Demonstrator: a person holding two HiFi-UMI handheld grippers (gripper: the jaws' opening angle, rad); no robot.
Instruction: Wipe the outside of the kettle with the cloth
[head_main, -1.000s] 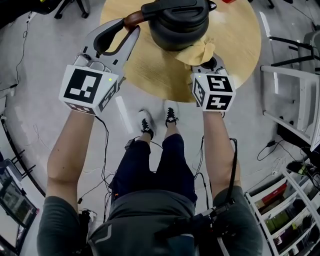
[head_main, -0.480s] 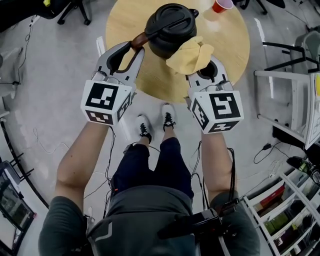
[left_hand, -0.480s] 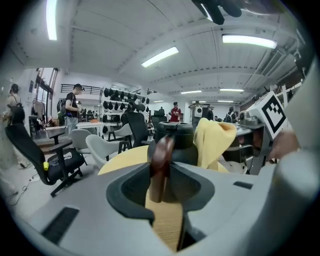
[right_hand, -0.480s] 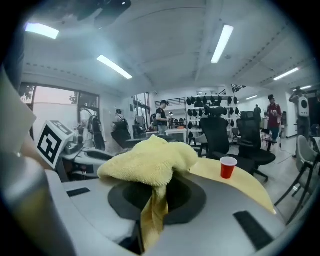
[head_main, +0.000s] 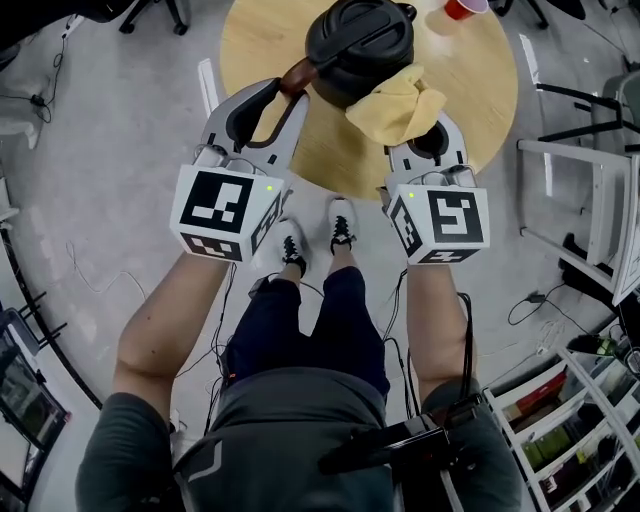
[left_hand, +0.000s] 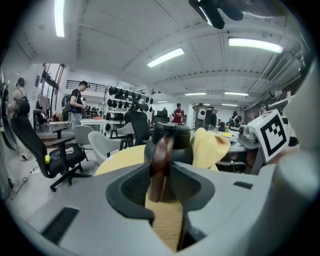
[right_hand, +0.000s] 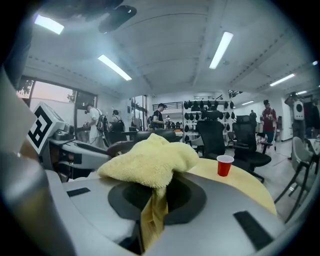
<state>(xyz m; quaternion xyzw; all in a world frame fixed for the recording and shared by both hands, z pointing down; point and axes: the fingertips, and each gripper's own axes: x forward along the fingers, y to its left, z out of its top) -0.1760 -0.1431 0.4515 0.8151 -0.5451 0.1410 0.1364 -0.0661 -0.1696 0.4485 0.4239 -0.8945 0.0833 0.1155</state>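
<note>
Pushing the cloth (head_main: 395, 100), pinched by a corner in the right gripper (head_main: 428, 138), hard against the kettle (head_main: 358, 40) at the frame's top centre could, I reckon, twist its slim handle (head_main: 296, 76) out of the clamped left gripper (head_main: 283, 92) or slide it into the red cup (head_main: 466, 8).

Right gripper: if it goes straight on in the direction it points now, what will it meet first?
Probably the kettle. The right gripper is shut on the cloth, and the bunched cloth ahead of its jaws would press on the kettle's side first. The red cup stands right of that line.
</note>
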